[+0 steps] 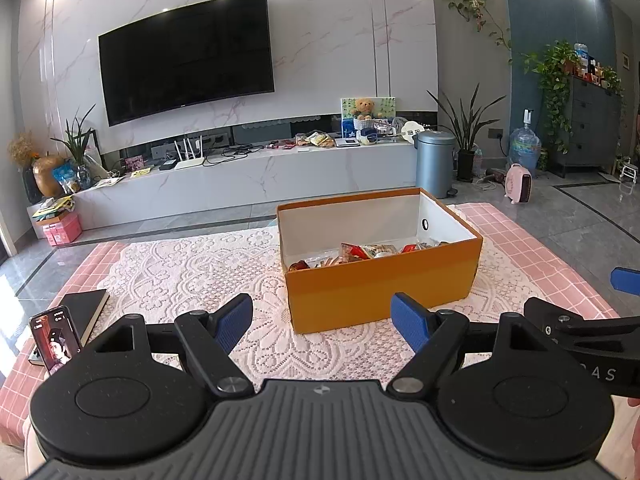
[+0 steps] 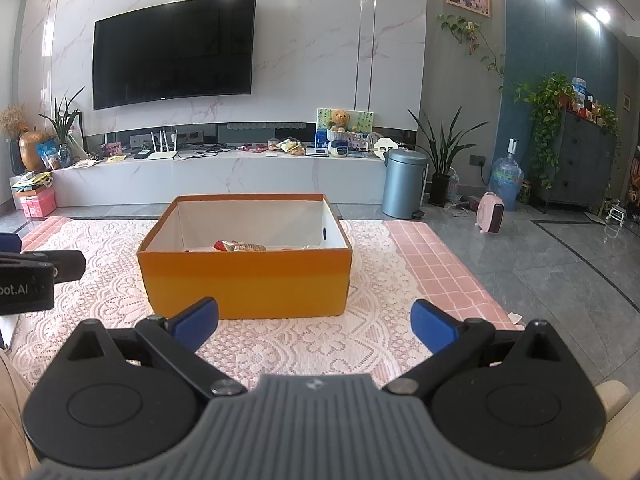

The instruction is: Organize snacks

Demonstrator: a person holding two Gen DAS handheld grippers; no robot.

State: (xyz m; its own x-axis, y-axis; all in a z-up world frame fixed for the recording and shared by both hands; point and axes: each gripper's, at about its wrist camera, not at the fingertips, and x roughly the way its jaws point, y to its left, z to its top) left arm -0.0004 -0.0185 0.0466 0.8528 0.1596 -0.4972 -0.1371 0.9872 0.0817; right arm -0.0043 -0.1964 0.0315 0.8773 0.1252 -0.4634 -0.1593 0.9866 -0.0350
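The left gripper (image 1: 322, 322) hangs with its blue pads spread wide and nothing between them, low over the white lace cloth (image 1: 192, 272). The right gripper (image 2: 314, 322) is likewise splayed and empty, just beside its partner (each shows at the edge of the other's view). Ahead of both sits the orange box (image 1: 380, 284), open-topped, on the lace. The snacks (image 1: 360, 252) lie inside it on the bottom, red and orange wrappers heaped along the near wall. At the table's left edge a phone (image 1: 54, 338) leans against a dark notebook (image 1: 86, 310).
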